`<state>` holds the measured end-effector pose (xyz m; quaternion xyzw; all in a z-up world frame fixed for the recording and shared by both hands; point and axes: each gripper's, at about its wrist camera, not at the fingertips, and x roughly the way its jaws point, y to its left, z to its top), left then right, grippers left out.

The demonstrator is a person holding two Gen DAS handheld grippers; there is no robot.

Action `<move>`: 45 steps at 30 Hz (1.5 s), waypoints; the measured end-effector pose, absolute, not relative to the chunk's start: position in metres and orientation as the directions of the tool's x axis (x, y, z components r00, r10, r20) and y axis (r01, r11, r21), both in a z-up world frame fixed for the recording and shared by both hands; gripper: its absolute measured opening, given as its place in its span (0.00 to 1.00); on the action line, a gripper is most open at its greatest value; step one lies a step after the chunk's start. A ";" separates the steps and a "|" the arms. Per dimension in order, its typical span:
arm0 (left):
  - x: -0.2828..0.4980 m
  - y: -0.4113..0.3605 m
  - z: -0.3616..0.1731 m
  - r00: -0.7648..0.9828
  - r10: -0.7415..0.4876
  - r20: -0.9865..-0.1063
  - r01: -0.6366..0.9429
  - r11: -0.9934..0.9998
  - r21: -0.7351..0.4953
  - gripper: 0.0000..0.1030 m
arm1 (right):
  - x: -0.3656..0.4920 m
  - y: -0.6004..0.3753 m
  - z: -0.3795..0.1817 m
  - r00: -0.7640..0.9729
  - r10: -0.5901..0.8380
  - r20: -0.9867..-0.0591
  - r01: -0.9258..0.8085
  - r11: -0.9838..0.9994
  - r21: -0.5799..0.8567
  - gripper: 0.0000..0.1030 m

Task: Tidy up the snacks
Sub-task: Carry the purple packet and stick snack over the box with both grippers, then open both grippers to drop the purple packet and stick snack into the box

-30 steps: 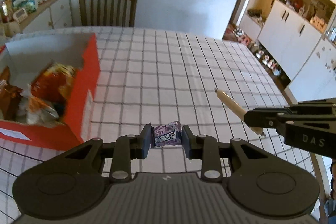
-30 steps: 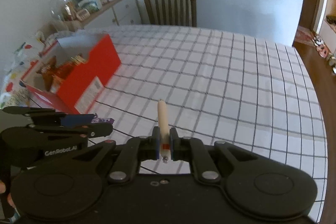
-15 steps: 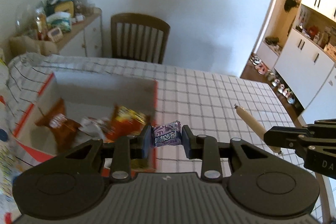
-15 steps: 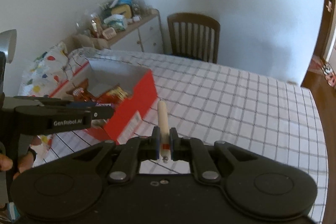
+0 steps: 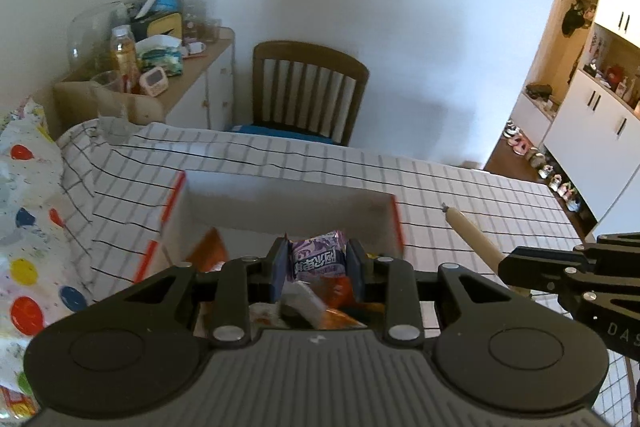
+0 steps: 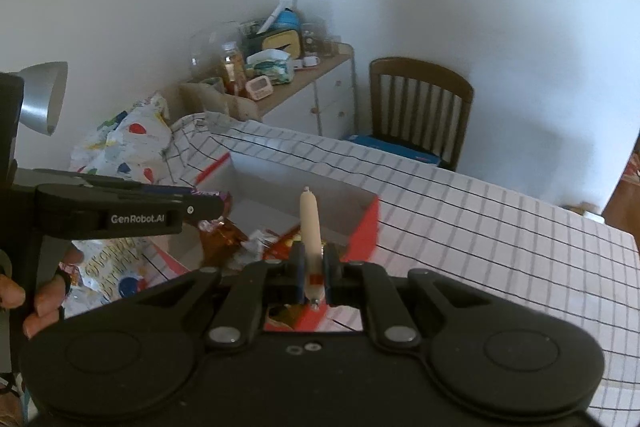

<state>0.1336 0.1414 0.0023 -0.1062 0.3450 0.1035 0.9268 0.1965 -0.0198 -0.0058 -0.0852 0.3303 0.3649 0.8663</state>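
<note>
My left gripper (image 5: 316, 269) pinches a purple candy packet (image 5: 315, 258) above the open red box (image 6: 366, 223) of snacks near the table's (image 6: 500, 227) left edge, while my right gripper (image 6: 313, 273) clamps a beige sausage stick (image 6: 310, 227) over the box's right wall

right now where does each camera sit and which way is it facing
Left wrist: on the left tongs, looking forward and down into the red box on the checked table; its fingers clamp a purple candy; the right tongs show at the right edge.
Right wrist: on the right tongs, facing the same way, clamping a sausage stick; the left tongs and a hand show at left.
Shared: box, table, wooden chair, cluttered sideboard.
</note>
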 end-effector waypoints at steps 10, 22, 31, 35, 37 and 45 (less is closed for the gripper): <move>0.147 0.200 -0.011 0.708 0.133 -0.693 -0.296 0.948 -0.121 0.30 | 0.205 0.030 -0.018 0.529 0.549 -0.647 -0.653 0.750 0.102 0.07; 0.186 0.234 -0.055 0.640 0.104 -0.761 -0.313 0.940 -0.134 0.30 | 0.225 0.086 -0.057 0.517 0.481 -0.708 -0.596 0.796 0.106 0.07; 0.208 0.229 -0.090 0.589 0.057 -0.806 -0.287 0.947 -0.143 0.30 | 0.229 0.111 -0.086 0.483 0.447 -0.753 -0.586 0.804 0.102 0.07; 0.215 0.223 -0.101 0.567 0.039 -0.822 -0.261 0.956 -0.135 0.30 | 0.231 0.115 -0.095 0.465 0.441 -0.768 -0.584 0.805 0.108 0.07; 0.216 0.220 -0.105 0.558 0.034 -0.829 -0.252 0.959 -0.130 0.30 | 0.231 0.116 -0.099 0.457 0.437 -0.774 -0.587 0.802 0.106 0.07; 0.217 0.208 -0.109 0.544 0.006 -0.839 -0.222 0.965 -0.137 0.30 | 0.231 0.116 -0.106 0.429 0.437 -0.790 -0.587 0.800 0.124 0.14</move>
